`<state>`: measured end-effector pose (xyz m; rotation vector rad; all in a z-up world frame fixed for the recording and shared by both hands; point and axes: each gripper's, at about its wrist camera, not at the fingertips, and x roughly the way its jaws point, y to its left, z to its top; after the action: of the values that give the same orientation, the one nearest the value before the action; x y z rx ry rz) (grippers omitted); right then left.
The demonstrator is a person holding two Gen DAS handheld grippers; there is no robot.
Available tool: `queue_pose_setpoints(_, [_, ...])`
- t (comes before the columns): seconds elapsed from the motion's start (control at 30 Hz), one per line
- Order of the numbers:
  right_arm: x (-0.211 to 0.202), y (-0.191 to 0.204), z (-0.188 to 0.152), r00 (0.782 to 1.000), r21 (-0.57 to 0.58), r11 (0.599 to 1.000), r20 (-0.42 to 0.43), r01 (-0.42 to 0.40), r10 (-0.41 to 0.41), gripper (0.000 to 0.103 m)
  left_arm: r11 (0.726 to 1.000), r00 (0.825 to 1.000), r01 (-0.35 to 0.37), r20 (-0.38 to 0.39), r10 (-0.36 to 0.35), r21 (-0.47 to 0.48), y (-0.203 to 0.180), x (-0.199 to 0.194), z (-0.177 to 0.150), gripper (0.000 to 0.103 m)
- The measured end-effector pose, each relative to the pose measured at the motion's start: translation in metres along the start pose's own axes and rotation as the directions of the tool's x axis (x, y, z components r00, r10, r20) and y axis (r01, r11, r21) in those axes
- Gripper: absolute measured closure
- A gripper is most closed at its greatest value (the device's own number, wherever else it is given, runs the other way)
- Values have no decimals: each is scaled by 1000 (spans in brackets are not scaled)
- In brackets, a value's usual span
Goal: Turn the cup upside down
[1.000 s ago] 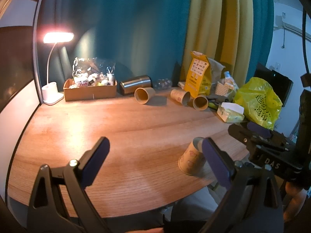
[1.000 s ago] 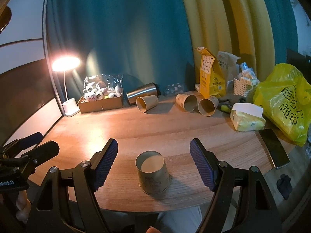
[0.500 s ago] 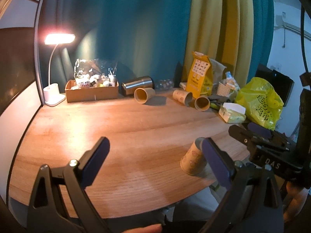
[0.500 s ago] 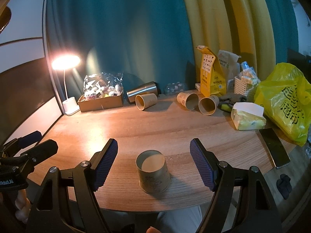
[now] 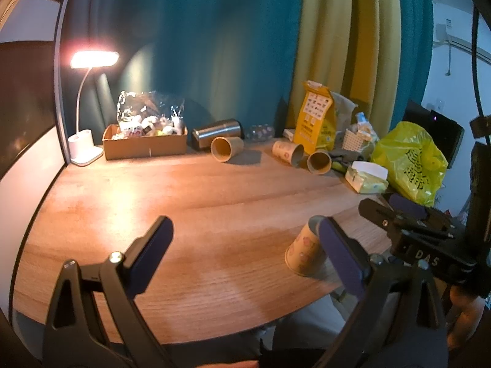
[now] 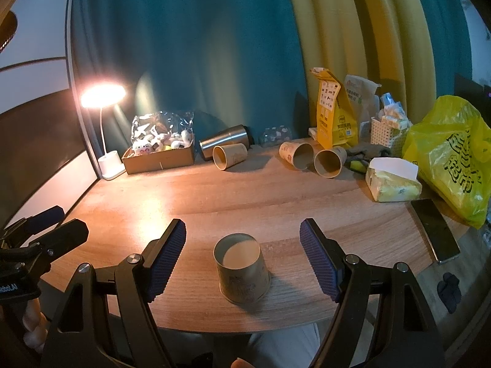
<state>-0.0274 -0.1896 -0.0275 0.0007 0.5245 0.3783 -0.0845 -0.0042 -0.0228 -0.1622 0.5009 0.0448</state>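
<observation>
A printed paper cup (image 6: 242,270) stands upside down, base up, near the front edge of the wooden table (image 6: 245,196). My right gripper (image 6: 242,257) is open, its blue pads on either side of the cup without touching it. In the left wrist view the same cup (image 5: 303,253) stands at the right, partly behind my right-hand fingertip. My left gripper (image 5: 245,257) is open and empty above the table's front. The right gripper's body (image 5: 423,239) shows at that view's right edge.
Three paper cups lie on their sides at the back (image 6: 230,156) (image 6: 296,155) (image 6: 330,162), beside a steel tumbler (image 6: 224,141). A cardboard box (image 6: 159,159), a lit lamp (image 6: 102,95), a yellow bag (image 6: 451,159), a tissue pack (image 6: 392,181) and a phone (image 6: 434,230) crowd the back and right.
Both views have drawn back slightly from the table. The cup has stayed in place, and both grippers remain open.
</observation>
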Motion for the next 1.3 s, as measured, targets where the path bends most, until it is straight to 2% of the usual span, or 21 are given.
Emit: queue_pose_setpoints(1.3, [3, 4, -3, 1000, -3, 1000, -11, -4, 4, 23, 1000, 1000, 9, -6, -9, -2, 2, 0, -2, 6])
